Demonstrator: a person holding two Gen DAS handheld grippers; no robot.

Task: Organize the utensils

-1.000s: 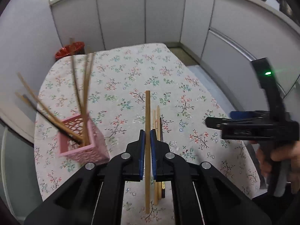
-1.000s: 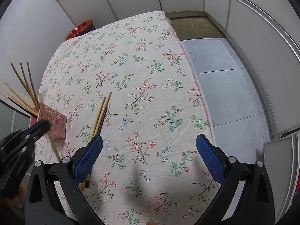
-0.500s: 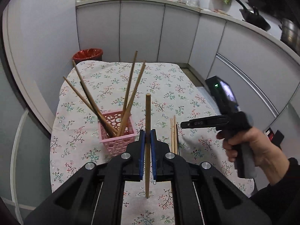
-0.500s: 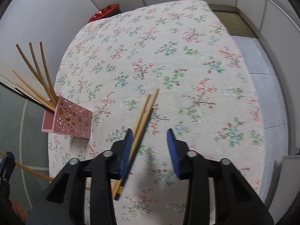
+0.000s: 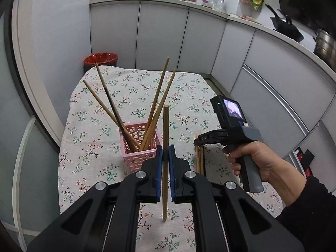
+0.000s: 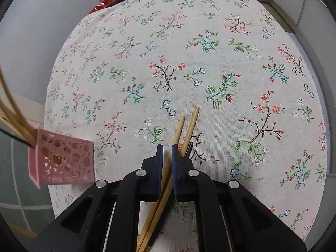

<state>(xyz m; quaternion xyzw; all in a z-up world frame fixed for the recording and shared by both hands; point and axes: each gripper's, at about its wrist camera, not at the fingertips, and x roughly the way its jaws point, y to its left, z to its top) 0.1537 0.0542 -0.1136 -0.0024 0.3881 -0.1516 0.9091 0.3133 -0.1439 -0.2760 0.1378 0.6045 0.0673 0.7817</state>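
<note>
I am holding one wooden chopstick [image 5: 165, 147] upright in my left gripper [image 5: 165, 157], the blue pads pressed tight on its shaft near the middle, just beside the pink basket [image 5: 141, 147], which is standing toward the table's left edge with four chopsticks already leaning out of it. My right gripper [image 6: 167, 155] has just been closing over the loose chopsticks [image 6: 184, 130] lying on the floral tablecloth [image 6: 210, 42] nearer the right edge, and its pads are now squeezing a pale one between them, while another pale stick and a dark one are lying against the outside of the right finger. These sticks are light, stiff and smooth, so I am judging they can pivot or slide in a narrow pinch. Gripping near mid-length, square across the shaft, should be keeping them from swinging. The basket is light too and may be tipping if a stick is pushed against its wall.
</note>
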